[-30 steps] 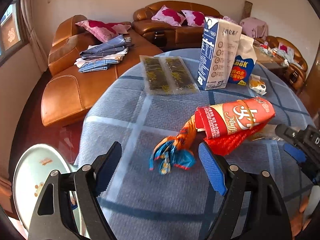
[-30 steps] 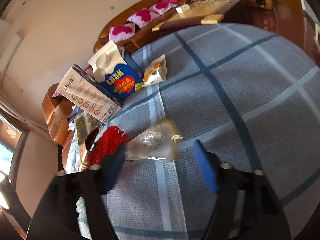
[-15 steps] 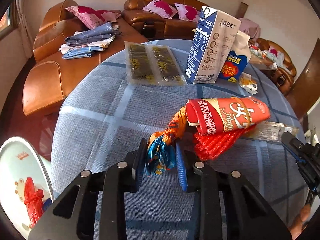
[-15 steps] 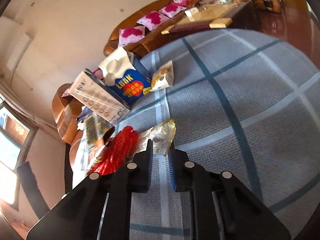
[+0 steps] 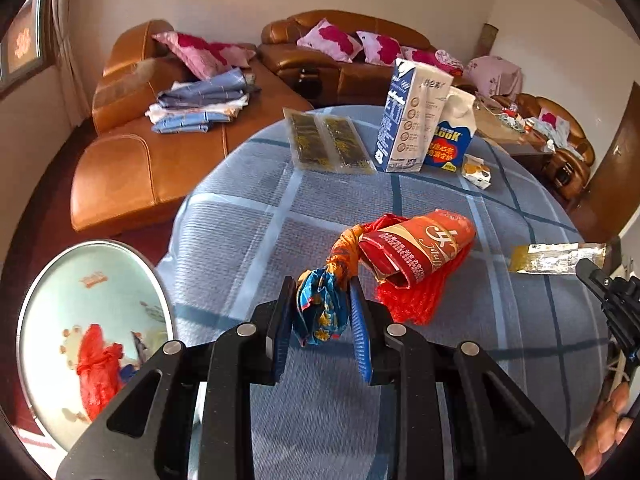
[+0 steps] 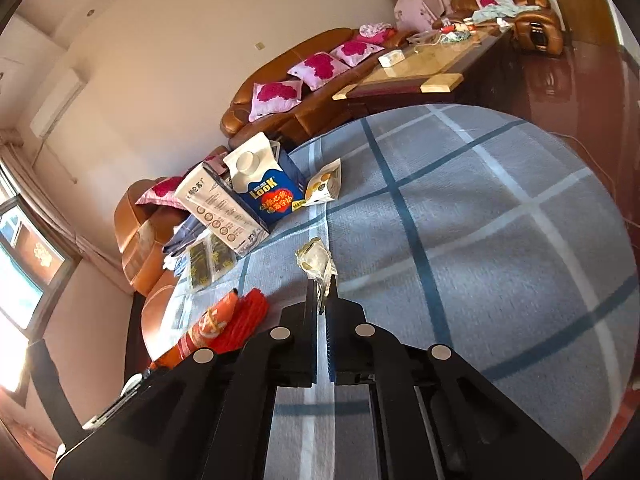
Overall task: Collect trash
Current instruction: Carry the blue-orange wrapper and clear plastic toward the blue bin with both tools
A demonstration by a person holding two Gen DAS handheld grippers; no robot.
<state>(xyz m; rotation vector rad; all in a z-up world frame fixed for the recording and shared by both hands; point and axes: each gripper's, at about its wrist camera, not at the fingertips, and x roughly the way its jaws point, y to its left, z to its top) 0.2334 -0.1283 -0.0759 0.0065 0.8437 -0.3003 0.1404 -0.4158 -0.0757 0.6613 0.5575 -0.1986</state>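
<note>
Now left fingers [image 5: 322, 312] pinching crumpled wrapper [image 5: 322, 308], right fingers [image 6: 322, 300] gripping clear wrapper [image 6: 316, 258] pointing forward.

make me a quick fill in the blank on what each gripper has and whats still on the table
1. The left gripper is shut on a crumpled blue and ____ wrapper.
2. The right gripper pinches a clear ____ wrapper.
3. The two cartons stand ____ on the table.
4. The basin beside the table already holds a ____ bag.

Missing words: orange; plastic; upright; red
</note>
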